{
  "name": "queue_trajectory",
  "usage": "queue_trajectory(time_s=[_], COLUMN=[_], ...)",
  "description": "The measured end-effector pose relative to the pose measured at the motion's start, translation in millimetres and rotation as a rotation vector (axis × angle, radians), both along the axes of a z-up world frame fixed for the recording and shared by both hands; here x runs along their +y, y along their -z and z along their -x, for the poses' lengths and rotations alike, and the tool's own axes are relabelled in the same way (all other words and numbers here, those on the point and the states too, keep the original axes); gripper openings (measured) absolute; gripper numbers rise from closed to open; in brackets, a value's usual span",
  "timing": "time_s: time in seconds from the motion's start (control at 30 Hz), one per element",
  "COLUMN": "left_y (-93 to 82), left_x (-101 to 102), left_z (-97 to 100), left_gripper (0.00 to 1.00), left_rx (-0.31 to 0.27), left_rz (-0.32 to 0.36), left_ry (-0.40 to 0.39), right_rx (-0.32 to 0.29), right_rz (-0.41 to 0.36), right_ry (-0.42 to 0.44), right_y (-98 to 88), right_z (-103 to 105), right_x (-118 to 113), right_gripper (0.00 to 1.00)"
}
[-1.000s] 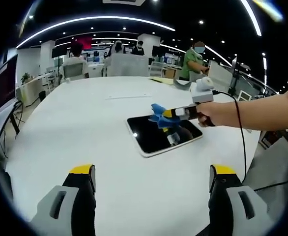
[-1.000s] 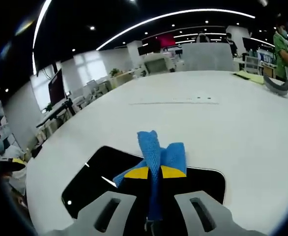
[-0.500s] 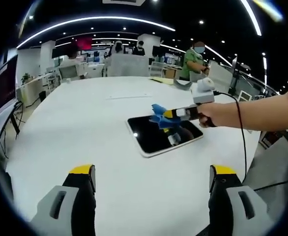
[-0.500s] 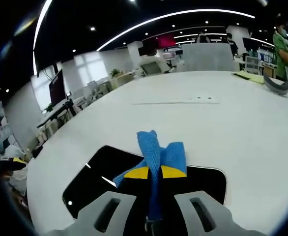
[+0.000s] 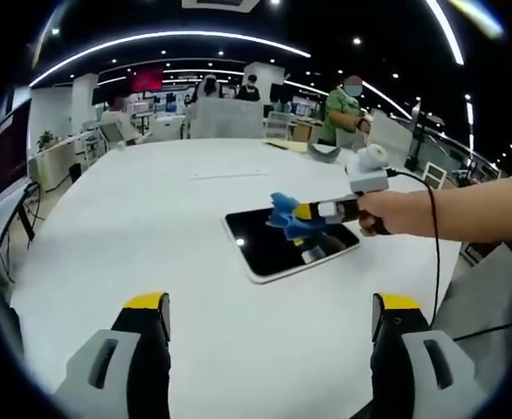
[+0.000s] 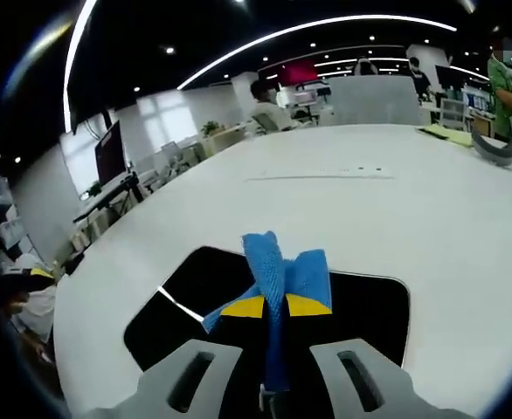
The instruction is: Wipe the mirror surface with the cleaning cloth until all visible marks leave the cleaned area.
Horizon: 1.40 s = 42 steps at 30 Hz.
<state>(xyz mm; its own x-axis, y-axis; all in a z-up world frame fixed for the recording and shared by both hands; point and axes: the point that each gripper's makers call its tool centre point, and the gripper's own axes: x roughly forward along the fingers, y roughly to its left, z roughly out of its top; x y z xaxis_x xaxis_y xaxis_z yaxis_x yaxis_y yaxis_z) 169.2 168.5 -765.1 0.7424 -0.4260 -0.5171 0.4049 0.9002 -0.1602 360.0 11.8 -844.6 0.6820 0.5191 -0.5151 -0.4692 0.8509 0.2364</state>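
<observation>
A dark rectangular mirror [image 5: 273, 249] [image 6: 195, 292] with a pale rim lies flat on the white table [image 5: 134, 227]. My right gripper [image 6: 275, 306] [image 5: 301, 212] is shut on a blue cleaning cloth [image 6: 278, 266] [image 5: 284, 209], which hangs over the mirror's middle; a hand [image 5: 387, 212] holds it from the right. Whether the cloth touches the glass is unclear. My left gripper [image 5: 269, 305] stands open near the table's front edge, well short of the mirror, with nothing between its fingers.
A thin white strip [image 5: 228, 173] [image 6: 321, 177] lies on the table beyond the mirror. A grey curved object [image 5: 324, 151] [image 6: 492, 150] sits at the far edge. People [image 5: 343, 109] and desks stand behind the table. A black cable [image 5: 431, 244] trails from the right gripper.
The right gripper with the cloth has shifted slightly over the mirror, toward its near right part. The left gripper has not moved.
</observation>
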Motion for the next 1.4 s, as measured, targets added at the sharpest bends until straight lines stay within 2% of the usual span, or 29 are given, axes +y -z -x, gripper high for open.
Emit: queue_trajectory(time_s=[0.5, 1.4], left_y=[-7.3, -6.5], left_x=[-3.4, -6.0], left_z=[1.2, 1.8], left_gripper=[0.96, 0.96], left_rx=[-0.023, -0.024], left_rz=[0.001, 0.004], left_ry=[0.004, 0.006], right_rx=[0.0, 0.0], right_rz=[-0.009, -0.017], right_ry=[-0.024, -0.035], right_y=[-1.0, -3.0], right_z=[23.1, 34.2], right_x=[3.7, 5.4], right_gripper=[0.03, 0.03])
